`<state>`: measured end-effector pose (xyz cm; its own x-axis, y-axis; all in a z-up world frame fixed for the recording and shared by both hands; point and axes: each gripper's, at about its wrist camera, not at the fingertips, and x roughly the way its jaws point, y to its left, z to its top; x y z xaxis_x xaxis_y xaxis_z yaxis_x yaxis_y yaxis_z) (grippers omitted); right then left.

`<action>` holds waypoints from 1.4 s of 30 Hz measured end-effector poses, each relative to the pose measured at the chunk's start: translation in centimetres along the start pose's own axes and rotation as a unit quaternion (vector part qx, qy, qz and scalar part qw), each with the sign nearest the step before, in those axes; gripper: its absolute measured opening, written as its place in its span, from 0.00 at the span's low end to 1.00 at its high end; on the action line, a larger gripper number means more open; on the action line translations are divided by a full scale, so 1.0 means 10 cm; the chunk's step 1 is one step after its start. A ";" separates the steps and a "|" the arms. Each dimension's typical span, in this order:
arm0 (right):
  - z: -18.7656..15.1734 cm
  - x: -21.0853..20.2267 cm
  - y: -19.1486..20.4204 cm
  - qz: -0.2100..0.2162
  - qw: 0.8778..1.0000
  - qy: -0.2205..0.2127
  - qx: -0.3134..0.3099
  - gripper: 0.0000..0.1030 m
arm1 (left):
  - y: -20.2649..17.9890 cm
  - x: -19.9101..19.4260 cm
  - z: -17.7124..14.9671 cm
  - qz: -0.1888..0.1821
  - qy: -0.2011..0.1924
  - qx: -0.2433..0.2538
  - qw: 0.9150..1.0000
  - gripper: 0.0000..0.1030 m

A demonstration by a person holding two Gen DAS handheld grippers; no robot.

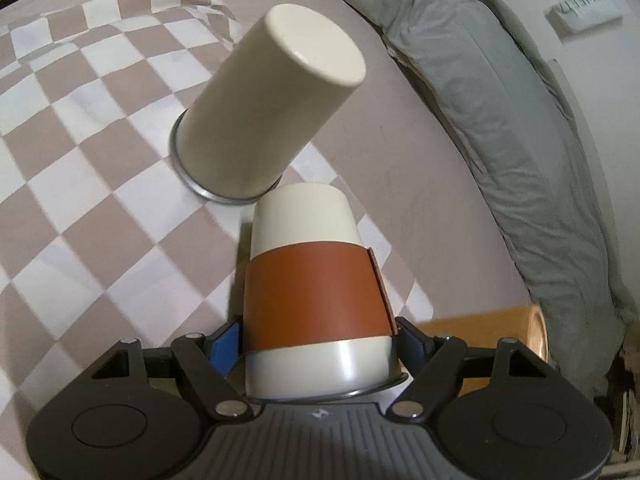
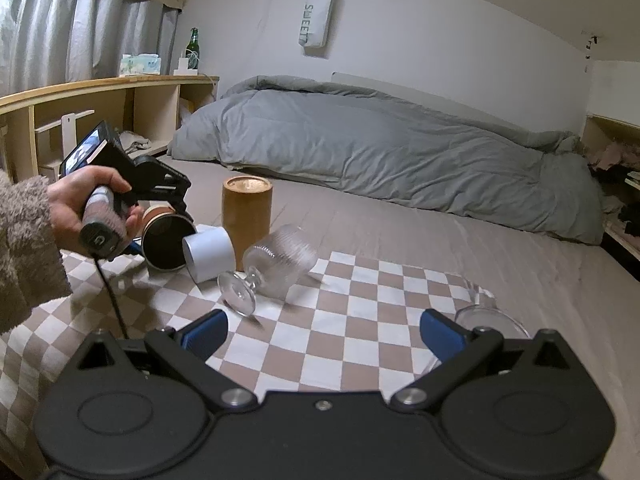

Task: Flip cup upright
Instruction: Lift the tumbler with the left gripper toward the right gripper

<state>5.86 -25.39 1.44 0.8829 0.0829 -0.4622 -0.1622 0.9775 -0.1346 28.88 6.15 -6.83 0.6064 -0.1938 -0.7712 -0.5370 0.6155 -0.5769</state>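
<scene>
My left gripper [image 1: 318,338] is shut on a white cup with a rust-brown sleeve [image 1: 316,292], gripping it at the sleeve, base pointing away from the camera. In the right wrist view this cup [image 2: 162,240] is held tilted above the checkered cloth [image 2: 352,320], its dark mouth facing the camera. A plain cream cup [image 1: 268,120] lies just beyond it, also seen in the right wrist view [image 2: 210,254] on its side. My right gripper [image 2: 322,334] is open and empty above the cloth.
A ribbed stemmed glass [image 2: 276,272] lies on its side on the cloth. A tan wooden cylinder [image 2: 247,216] stands behind the cups. A clear glass item [image 2: 490,320] sits by my right finger. A grey duvet [image 2: 380,148] lies behind, shelves [image 2: 100,120] to the left.
</scene>
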 end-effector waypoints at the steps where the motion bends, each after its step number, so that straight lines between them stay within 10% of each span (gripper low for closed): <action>1: 0.01 -0.01 0.00 0.001 1.000 -0.002 0.001 1.00 | 0.04 -0.03 -0.03 -0.001 0.003 0.005 1.000 0.76; 15: 0.02 -0.20 0.04 0.007 1.000 -0.018 0.018 1.00 | 0.32 -0.54 -0.48 -0.008 0.047 0.143 0.989 0.76; 27: -0.02 -0.17 0.04 0.029 0.998 0.005 0.060 1.00 | 0.34 -0.76 -0.98 -0.032 0.117 0.297 0.947 0.76; 37: -0.06 0.19 0.15 0.066 0.990 0.068 0.106 1.00 | 0.22 -0.84 -1.12 -0.013 0.079 0.406 0.911 0.77; 42: -0.01 0.55 0.17 0.121 0.967 0.125 0.187 1.00 | 0.26 -0.97 -1.15 -0.024 0.068 0.416 0.906 0.88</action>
<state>10.38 -23.26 -1.46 0.6972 0.3150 -0.6439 -0.1389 0.9406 0.3098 14.84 0.81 -3.92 0.5086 -0.2933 -0.8095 0.1514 0.9560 -0.2513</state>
